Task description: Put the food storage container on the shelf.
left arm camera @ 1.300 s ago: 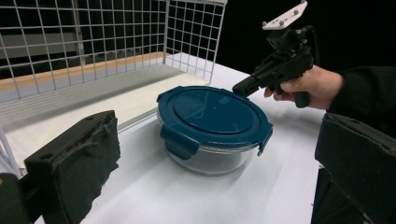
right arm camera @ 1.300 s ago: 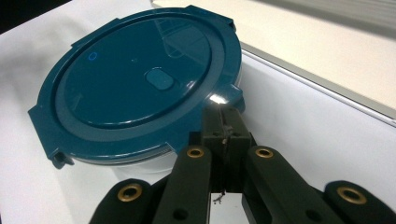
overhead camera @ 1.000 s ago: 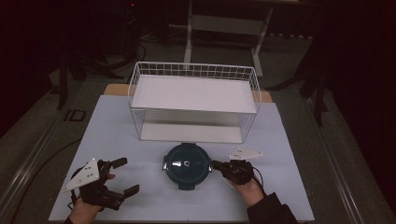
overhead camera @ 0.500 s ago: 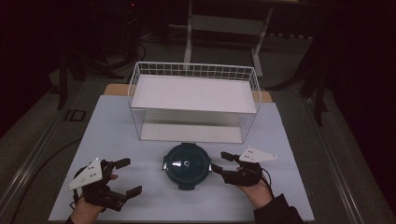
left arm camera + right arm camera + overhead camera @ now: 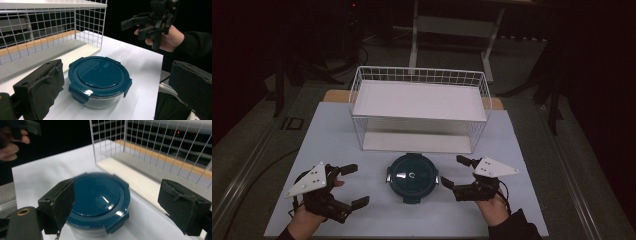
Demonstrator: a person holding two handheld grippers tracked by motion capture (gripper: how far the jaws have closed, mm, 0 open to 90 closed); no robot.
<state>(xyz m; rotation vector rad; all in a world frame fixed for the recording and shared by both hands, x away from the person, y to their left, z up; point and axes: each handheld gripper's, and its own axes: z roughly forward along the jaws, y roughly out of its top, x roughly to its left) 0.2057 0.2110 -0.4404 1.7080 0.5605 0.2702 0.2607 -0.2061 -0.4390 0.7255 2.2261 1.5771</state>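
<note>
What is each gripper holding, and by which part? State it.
Nothing is held. The left gripper and the right gripper both stand open beside the container; the right's jaws have just been opening, with nothing between them.

The container (image 5: 411, 178) sits on the tabletop (image 5: 337, 135), before the wire basket (image 5: 419, 107), between left claw (image 5: 352, 186) and right claw (image 5: 453, 172).

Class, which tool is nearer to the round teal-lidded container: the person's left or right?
Right. The right tool sits just beside the container, jaws open; the left tool is farther off on its other side.

overhead view; two close container (image 5: 411, 178) views
</note>
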